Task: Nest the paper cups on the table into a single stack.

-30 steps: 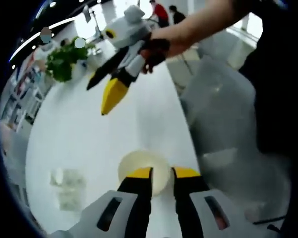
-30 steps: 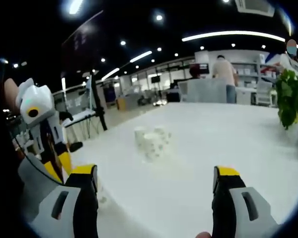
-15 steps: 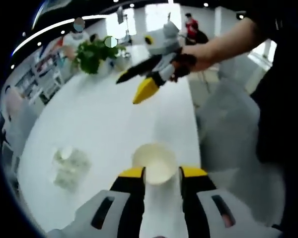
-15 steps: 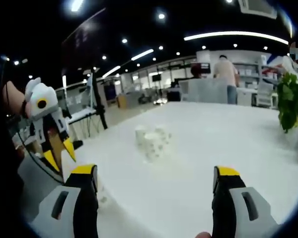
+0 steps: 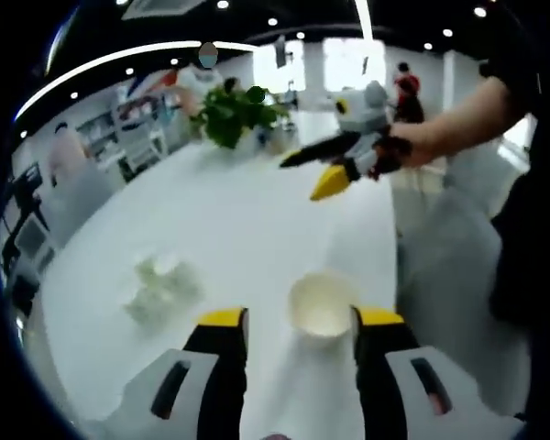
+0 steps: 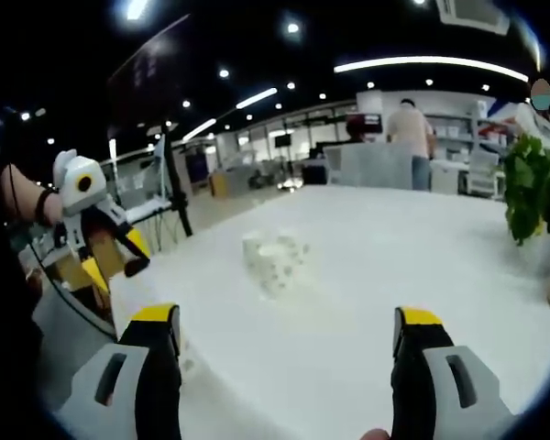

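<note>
A single white paper cup [image 5: 323, 305] stands upright on the white table [image 5: 238, 211], just ahead of my left gripper [image 5: 301, 318] and nearer its right jaw. That gripper's jaws are spread wide and touch nothing. A blurry cluster of several more paper cups [image 5: 160, 284] sits to the cup's left. In the right gripper view the same cluster [image 6: 273, 257] lies well ahead of my right gripper [image 6: 288, 318], which is open and empty. A hand holds the right gripper [image 5: 304, 176] above the table's far side. The left gripper [image 6: 115, 270] appears at the left.
A potted green plant [image 5: 234, 110] stands at the far end of the table, also at the right edge [image 6: 532, 192]. The table's edge [image 5: 394, 266] runs beside the single cup. Desks, shelves and people fill the office behind.
My left gripper's jaws have spread from nearly closed at the single cup's rim to wide open, and the cup now stands free. Both views have shifted with the hands.
</note>
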